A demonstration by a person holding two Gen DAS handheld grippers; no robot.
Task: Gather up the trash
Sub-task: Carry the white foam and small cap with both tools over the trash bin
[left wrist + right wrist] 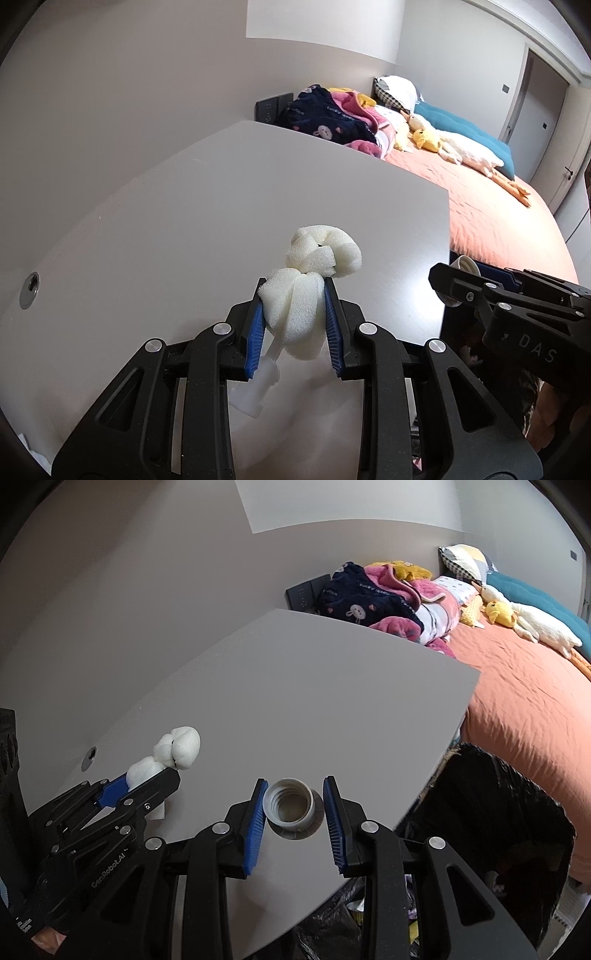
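My left gripper is shut on a knotted piece of white foam and holds it over the white table. A small white plastic piece lies on the table under the left gripper. In the right wrist view the left gripper shows with the foam at the left. My right gripper holds a white threaded cap between its blue pads, open side facing the camera. In the left wrist view the right gripper shows at the table's right edge with the cap.
A black trash bag stands open beside the table's right edge, with scraps inside. Beyond it is a bed with an orange cover, piled clothes, pillows and plush toys. A round metal grommet sits in the table at the left.
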